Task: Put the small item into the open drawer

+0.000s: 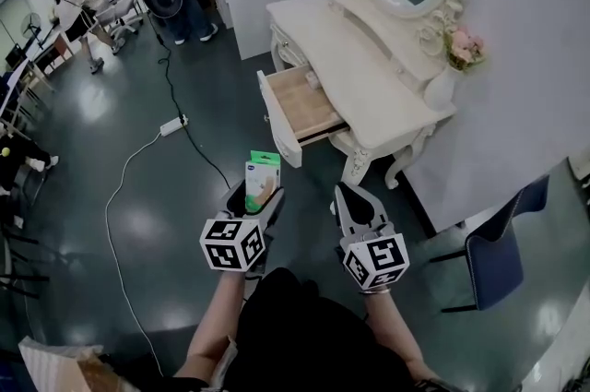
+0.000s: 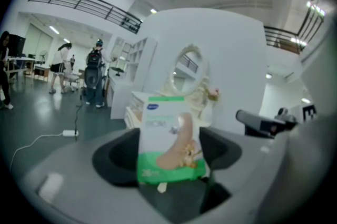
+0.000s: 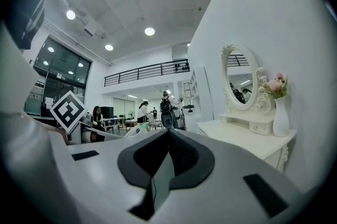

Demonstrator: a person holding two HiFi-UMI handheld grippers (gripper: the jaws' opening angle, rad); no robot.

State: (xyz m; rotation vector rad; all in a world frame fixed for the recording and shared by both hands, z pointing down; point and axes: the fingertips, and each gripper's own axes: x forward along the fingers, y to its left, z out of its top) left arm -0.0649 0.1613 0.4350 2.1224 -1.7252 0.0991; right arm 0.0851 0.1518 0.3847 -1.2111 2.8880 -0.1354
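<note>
Open air lies above the bare floor point(image 1: 184, 224) up to the pulled-out drawer point(image 1: 297, 107), whose top is uncovered. The table point(image 1: 369, 77) top covers its rear edge. A carved leg point(image 1: 356, 165) stands just beside it.

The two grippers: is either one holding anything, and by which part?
The left gripper holds a green-and-white packet by its lower end, a jaw on each side edge, its top standing free. The right gripper is shut and holds nothing.
</note>
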